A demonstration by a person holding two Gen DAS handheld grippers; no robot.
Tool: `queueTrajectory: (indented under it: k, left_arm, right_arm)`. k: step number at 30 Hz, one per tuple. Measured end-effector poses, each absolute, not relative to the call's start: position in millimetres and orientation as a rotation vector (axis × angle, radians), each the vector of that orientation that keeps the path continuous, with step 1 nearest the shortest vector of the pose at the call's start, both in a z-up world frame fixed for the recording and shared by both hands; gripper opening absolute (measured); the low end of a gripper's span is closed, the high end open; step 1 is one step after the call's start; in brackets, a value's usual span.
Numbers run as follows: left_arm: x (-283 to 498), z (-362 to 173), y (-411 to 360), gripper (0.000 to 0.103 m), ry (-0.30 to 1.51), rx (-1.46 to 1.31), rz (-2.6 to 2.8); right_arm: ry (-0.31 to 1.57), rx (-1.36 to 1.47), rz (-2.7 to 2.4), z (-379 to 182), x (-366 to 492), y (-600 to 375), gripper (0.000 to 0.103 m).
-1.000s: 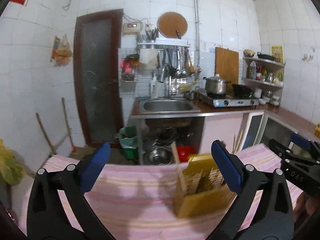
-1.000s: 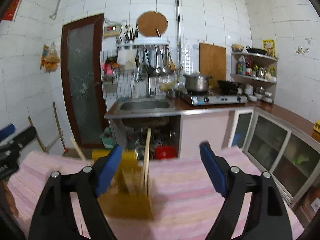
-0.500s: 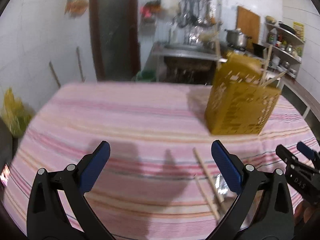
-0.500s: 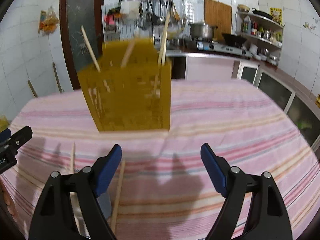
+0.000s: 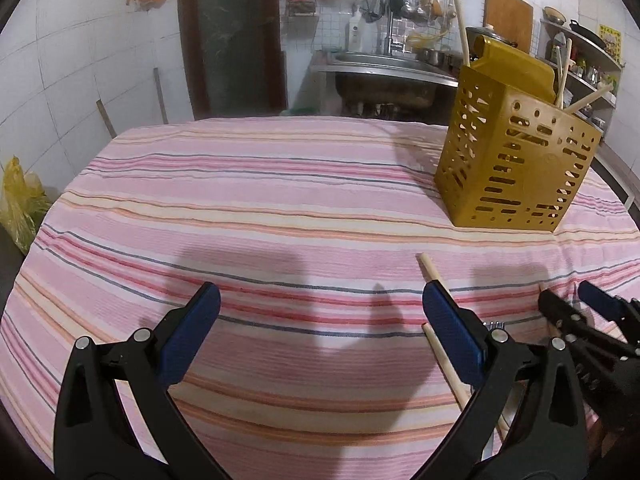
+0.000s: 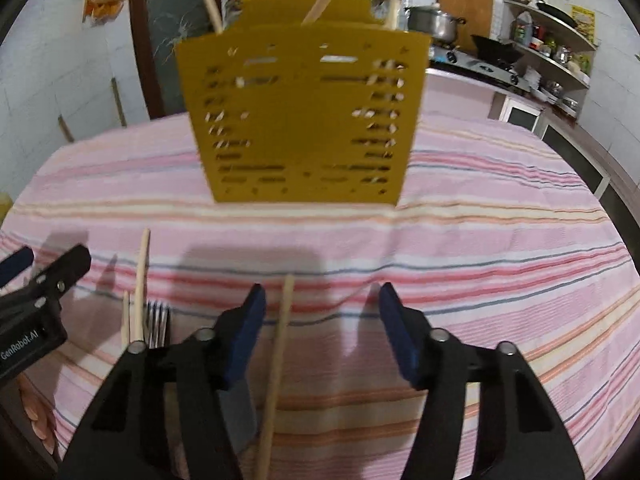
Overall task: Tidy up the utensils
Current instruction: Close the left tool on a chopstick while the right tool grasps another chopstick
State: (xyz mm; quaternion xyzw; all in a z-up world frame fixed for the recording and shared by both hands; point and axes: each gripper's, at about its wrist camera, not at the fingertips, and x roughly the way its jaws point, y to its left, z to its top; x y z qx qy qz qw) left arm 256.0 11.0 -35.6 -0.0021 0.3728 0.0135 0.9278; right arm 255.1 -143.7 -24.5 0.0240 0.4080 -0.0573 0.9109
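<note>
Hovering low over a desk (image 5: 248, 200) draped in a pink striped cloth, the left gripper (image 5: 320, 320) fills the bottom of its wrist view with jaws spread wide and nothing between them. In the right wrist view, the right gripper (image 6: 320, 324) sits at lower centre, its jaws closing; a wooden chopstick (image 6: 278, 360) lies on the cloth between them, nearer the left pad, not yet pinched. Two more chopsticks (image 6: 139, 288) and a metal fork (image 6: 158, 322) lie just left of that gripper. A perforated yellow utensil holder (image 6: 300, 120) stands upright in the upper centre of that view, with several chopsticks leaning inside it.
</note>
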Motion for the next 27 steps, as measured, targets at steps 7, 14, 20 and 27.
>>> queueTrajectory:
  k: [7, 14, 20, 27]
  left_arm:
    - [252.7, -35.1, 0.7, 0.098, 0.751, 0.038, 0.026]
    - [247.4, -31.9, 1.1, 0.098, 0.758, 0.033, 0.033]
    - [248.2, -23.3, -1.3, 0.098, 0.787, -0.016, 0.019]
    - [252.5, -20.5, -24.9, 0.098, 0.804, -0.029, 0.004]
  right_arm:
    - [0.869, 0.035, -0.109, -30.6, 253.8, -136.4, 0.014]
    - [0.873, 0.081, -0.074, -26.1, 248.9, -146.9, 0.007]
    - [0.878, 0.084, -0.074, -23.1, 245.6, -165.6, 0.007]
    - [0.867, 0.114, -0.109, -21.6, 249.9, -201.9, 0.007]
